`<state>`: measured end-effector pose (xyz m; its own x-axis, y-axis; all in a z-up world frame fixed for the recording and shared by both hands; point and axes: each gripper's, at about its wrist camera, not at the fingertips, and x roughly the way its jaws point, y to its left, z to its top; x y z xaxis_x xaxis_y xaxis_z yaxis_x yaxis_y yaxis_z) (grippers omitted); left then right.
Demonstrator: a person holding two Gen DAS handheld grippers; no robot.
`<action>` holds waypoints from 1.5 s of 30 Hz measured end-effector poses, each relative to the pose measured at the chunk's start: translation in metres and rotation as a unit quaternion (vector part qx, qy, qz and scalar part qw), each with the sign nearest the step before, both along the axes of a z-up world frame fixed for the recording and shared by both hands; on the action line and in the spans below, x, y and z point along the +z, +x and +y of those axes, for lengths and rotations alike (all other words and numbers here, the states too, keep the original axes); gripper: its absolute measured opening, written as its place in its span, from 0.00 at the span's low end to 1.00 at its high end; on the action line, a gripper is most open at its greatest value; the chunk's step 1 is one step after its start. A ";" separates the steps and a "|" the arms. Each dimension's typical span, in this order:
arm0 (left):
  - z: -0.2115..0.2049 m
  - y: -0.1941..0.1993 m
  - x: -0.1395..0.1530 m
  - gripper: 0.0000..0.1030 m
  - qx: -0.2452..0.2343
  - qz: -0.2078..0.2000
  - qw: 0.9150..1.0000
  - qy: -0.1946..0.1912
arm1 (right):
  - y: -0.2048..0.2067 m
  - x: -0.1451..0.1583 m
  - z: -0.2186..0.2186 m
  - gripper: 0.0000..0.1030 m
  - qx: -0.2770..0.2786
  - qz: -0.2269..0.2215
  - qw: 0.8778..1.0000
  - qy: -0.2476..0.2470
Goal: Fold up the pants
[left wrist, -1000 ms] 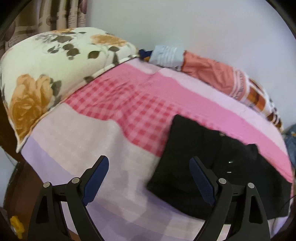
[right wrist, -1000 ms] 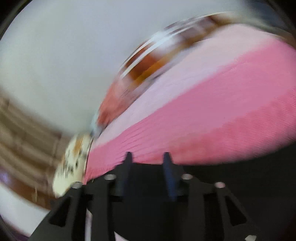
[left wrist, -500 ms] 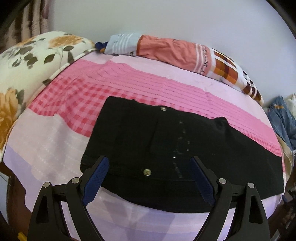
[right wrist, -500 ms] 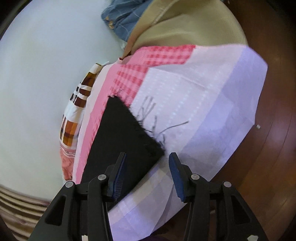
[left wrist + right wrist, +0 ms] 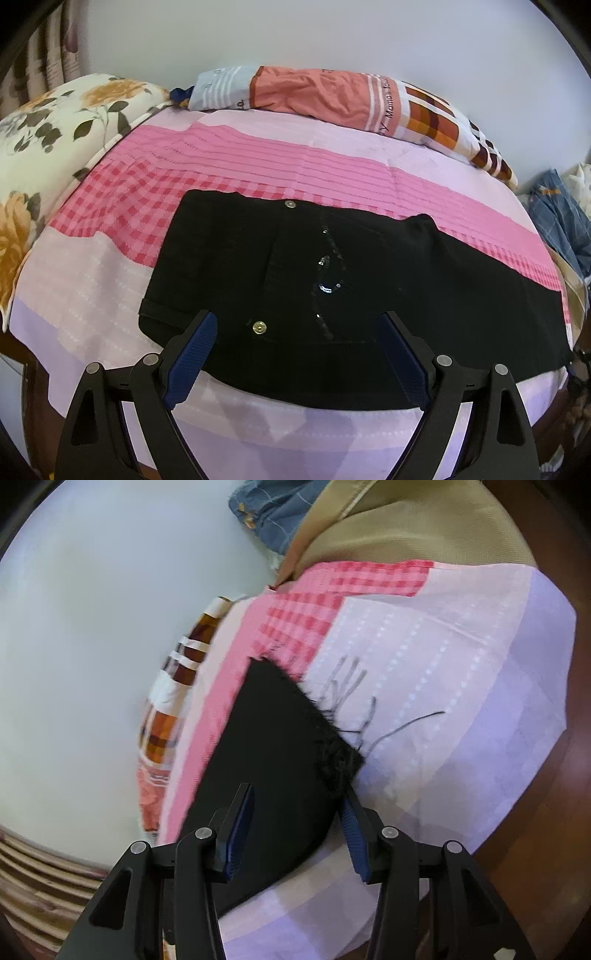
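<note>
The black pants [image 5: 332,280] lie flat along the near side of the bed, already doubled leg over leg, waistband to the left and frayed hem [image 5: 332,753] out at the right end; the left gripper [image 5: 297,354] hovers over the near edge at the waist, fingers spread wide and holding nothing; the right gripper [image 5: 299,830] straddles the hem corner, jaws parted with cloth between them but not yet pinched; here's the risk, as I judge it: close on that corner and it may catch only the top layer, so the legs split apart on the lift; those loose threads [image 5: 369,716] trailing over the pink-and-lilac bedsheet [image 5: 92,280] could snag a pad; the sheet itself might get nipped with the fabric and drag; and the hem sits near the bed's edge, so a slack pull could slide the leg off toward the wooden floor [image 5: 554,812].
</note>
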<state>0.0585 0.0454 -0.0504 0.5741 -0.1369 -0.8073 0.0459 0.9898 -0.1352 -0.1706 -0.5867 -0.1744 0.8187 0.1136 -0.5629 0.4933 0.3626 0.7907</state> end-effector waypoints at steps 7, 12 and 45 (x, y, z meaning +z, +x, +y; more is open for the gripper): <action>0.003 0.000 -0.002 0.86 0.000 0.005 1.000 -0.012 | -0.003 -0.017 -0.002 0.62 -0.049 -0.015 0.997 0.055; 0.006 0.002 -0.008 0.86 0.007 0.019 0.999 -0.026 | 0.022 0.004 0.016 0.37 0.017 -0.005 1.000 0.010; 0.022 -0.006 -0.009 0.86 0.022 0.031 0.998 -0.050 | 0.167 0.107 0.192 0.08 0.235 -0.061 0.969 -0.041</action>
<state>0.0523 0.0673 -0.0593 0.5298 -0.1950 -0.8254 -0.0083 0.9720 -0.2350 -0.0032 -0.3946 -0.0675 0.7484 0.4493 -0.4879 0.1631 0.5883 0.7920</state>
